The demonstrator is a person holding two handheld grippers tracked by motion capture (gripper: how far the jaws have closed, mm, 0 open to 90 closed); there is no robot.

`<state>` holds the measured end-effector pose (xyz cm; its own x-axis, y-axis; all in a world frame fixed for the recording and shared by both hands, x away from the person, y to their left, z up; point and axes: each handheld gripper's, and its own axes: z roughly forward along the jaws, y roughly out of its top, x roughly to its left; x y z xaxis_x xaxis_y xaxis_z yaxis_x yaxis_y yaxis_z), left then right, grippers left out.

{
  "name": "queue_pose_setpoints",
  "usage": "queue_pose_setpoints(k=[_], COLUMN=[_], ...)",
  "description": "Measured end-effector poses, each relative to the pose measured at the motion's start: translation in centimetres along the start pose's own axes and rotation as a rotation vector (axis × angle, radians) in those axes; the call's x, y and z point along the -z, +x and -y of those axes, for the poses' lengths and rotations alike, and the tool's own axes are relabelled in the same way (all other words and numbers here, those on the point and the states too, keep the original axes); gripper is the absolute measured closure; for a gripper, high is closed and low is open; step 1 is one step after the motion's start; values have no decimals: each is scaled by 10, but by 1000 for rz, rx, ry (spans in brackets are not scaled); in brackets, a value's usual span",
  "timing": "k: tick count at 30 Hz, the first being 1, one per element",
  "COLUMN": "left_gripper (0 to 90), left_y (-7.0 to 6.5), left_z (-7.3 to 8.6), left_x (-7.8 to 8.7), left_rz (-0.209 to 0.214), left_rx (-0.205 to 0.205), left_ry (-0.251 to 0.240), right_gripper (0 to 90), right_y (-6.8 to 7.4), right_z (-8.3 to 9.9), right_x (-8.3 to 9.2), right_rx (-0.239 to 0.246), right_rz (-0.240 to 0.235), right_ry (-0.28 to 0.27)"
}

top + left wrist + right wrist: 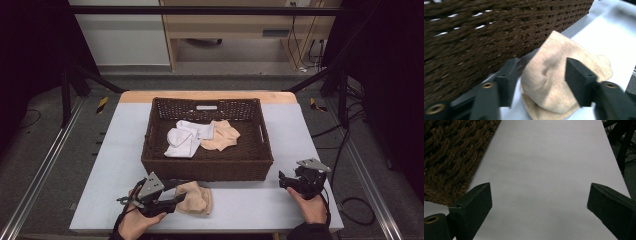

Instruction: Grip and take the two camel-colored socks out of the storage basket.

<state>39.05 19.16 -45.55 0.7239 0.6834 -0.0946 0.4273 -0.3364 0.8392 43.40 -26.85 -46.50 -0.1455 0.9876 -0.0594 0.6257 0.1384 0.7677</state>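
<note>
A beige sock (554,82) lies crumpled on the table (250,205), just in front of the near wall of the brown wicker basket (207,167). The likely reason is sorting: the basket already holds a white sock (187,137) and another beige sock (220,136), so this one waits outside, either just taken out or about to go in — the pictures do not settle which.

The left gripper (541,80) sits low over that sock, its jaws spread wide and standing on either side of the raised fold. In the left gripper view the cloth bulges up between the two black jaws; the right-hand jaw lies right against the fabric or just over it, while the left-hand jaw stands a little clear, with a sliver of table showing beside it. The pads are not pinching the cloth, so the sock is loose, not gripped. The basket wall rises just beyond the jaw tips, close enough that a lift would have to clear its rim.

The right gripper (539,202) rests in the other hand, well to the side of the sock and beside the basket's near corner. Its jaws gape wide over bare table — nothing between them, nothing touched.
</note>
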Motion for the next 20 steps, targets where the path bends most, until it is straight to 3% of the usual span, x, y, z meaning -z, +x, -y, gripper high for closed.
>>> queue_pose_setpoints(k=[3,8,13,17,20], left_gripper=[354,326,326,345,360], left_y=[6,25,37,48,56], left_z=[2,9,12,16,18], left_x=[6,23,36,43,47], left_rz=[-17,-96,-164,-240,-275], left_rx=[-2,16,31,25,34], left_ry=[-17,-41,-63,-51,-52], right_gripper=[61,60,60,59,59], right_y=[-2,-5,-5,-6,-6], right_z=[0,1,1,2,1], right_x=[0,1,2,2,1], right_rx=[-3,-13,-16,-17,-17], right_rz=[5,7,10,10,8], right_ry=[-5,-3,-2,-3,-2])
